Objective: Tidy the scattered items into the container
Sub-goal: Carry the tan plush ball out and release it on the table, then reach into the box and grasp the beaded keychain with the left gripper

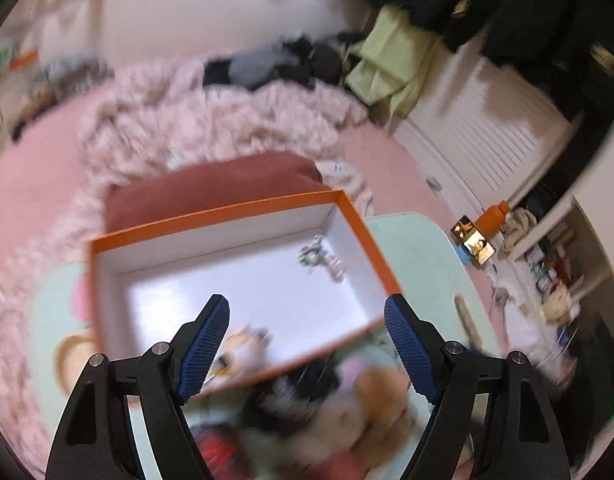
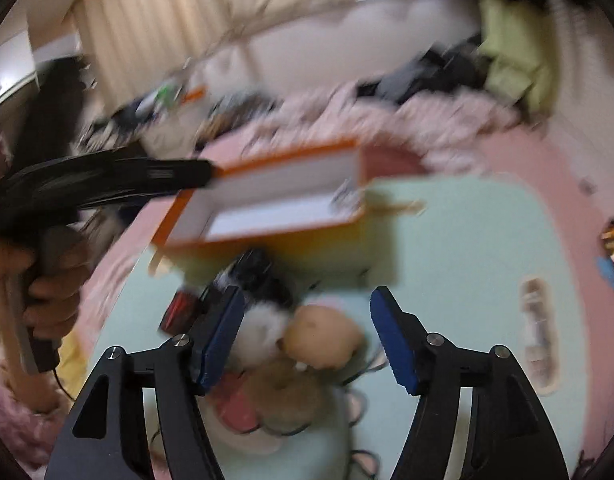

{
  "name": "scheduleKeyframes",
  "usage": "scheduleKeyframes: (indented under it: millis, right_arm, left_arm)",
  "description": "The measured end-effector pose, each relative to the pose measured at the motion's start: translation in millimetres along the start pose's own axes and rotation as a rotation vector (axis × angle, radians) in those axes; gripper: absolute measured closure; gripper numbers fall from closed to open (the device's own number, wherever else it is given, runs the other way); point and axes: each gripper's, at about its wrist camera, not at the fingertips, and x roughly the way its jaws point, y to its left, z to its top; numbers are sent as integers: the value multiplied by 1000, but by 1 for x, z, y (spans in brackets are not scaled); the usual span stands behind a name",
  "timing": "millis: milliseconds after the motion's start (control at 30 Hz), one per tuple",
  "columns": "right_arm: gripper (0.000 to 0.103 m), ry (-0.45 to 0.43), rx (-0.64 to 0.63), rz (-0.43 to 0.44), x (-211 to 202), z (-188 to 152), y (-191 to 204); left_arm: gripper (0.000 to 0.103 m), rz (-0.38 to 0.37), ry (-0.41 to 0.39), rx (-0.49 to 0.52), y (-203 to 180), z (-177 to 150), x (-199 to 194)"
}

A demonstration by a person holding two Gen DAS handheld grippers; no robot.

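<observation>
- Left gripper [image 1: 307, 344]: jaws apart, nothing between the pads. It hangs over the near edge of the box [image 1: 227, 216], pointing down into it.
- Right gripper [image 2: 307, 336]: jaws apart, nothing clamped. The toy pile [image 2: 291, 344] lies between and just below its fingers; no pad touches it.
- Box: orange rim, white inside, on the table [image 2: 467, 248] ahead of both tools. One small toy [image 1: 319, 258] lies in the far right corner; a second blurred item [image 1: 243, 344] lies by the near wall, just beside the left finger.
- Pile: plush pieces in tan, white, black and pink, with a red item [image 2: 179, 308] at its left edge. All lie outside the box, against its near side.
- Step in hand, as judged: pick one plush from the pile with the right gripper.
- Lower the fingers to straddle a single piece, the tan one being nearest centre. Close on its bulk, not on loose fur.
- Lift clear of the near wall before moving forward; a low carry may catch the rim and shift the box.
- Keep the left gripper out of the path.
- Writing: none legible; both views are motion-blurred.
</observation>
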Motion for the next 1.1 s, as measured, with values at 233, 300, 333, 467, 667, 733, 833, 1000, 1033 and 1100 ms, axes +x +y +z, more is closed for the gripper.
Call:
scheduleKeyframes:
  millis: [233,300,333,467,667,733,833,1000,1033,1100]
  right_arm:
    - [37,-31,81,68,-13,-3,-22]
    - [37,-27,88,68,-12,-3,-22]
    - [37,-25,96,72,-11,-3,-25]
    - [37,-15,117,82,-12,-7,-29]
    - [37,1,135,94,-8,-10,-32]
    - [37,1,142,90,-8,-11,-33]
    - [37,5,158,90,-7,-12,-37]
    - [37,4,161,91,-8,-12,-40]
    - [37,6,160,92,-8,-13,-40]
    - [37,5,156,91,-8,-13,-39]
  left_arm:
    - [55,12,177,-145,3,28,88]
    - [64,21,182,-164,5,28,97]
    - [70,4,185,-182,6,30,101]
    - [70,-35,208,-224,5,29,113]
    - [95,-38,225,-188,-2,26,119]
    - [95,-17,207,-148,-4,23,116]
    - [95,18,186,-80,-5,18,111]
    - [95,2,128,-15,0,17,79]
    - [95,-11,105,-5,-1,16,67]
    - [95,-50,54,21,-4,11,38]
